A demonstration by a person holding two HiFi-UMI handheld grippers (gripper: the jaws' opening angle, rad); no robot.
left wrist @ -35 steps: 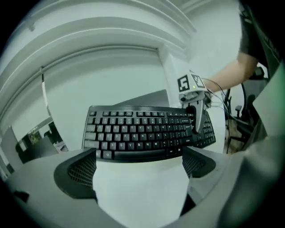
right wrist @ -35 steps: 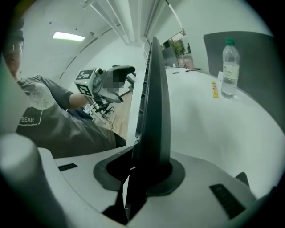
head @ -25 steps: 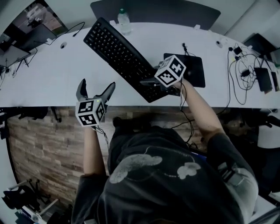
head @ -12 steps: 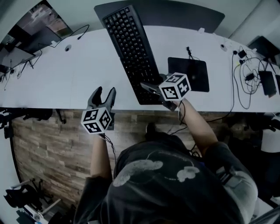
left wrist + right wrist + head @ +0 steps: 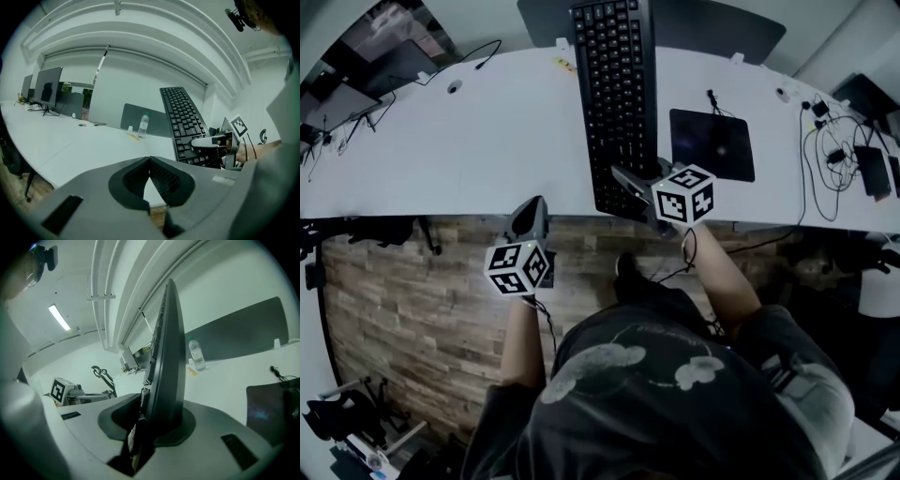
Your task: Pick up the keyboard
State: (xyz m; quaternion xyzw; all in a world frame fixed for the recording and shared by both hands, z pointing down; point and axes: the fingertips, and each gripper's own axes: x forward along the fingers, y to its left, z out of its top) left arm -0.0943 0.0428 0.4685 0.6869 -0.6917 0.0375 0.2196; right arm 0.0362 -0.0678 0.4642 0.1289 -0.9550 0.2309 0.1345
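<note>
The black keyboard (image 5: 614,94) is raised off the white desk (image 5: 441,159) and points straight away from me. My right gripper (image 5: 630,184) is shut on its near end, one jaw above and one below. In the right gripper view the keyboard (image 5: 165,352) stands edge-on between the jaws of the right gripper (image 5: 150,414). My left gripper (image 5: 531,217) hangs at the desk's front edge, left of the keyboard, shut with nothing in it. In the left gripper view the left gripper's (image 5: 150,161) tips meet, and the keyboard (image 5: 183,119) shows at the right.
A black mouse pad (image 5: 711,142) lies right of the keyboard. Cables and small devices (image 5: 830,155) crowd the desk's right end. A water bottle (image 5: 144,125) stands by the dark partition (image 5: 712,28) at the back. Monitors (image 5: 47,91) stand far left.
The keyboard has swung from a diagonal to pointing straight away, held by the right gripper. The left gripper's jaws have closed and it has moved right, nearer the desk's front edge.
</note>
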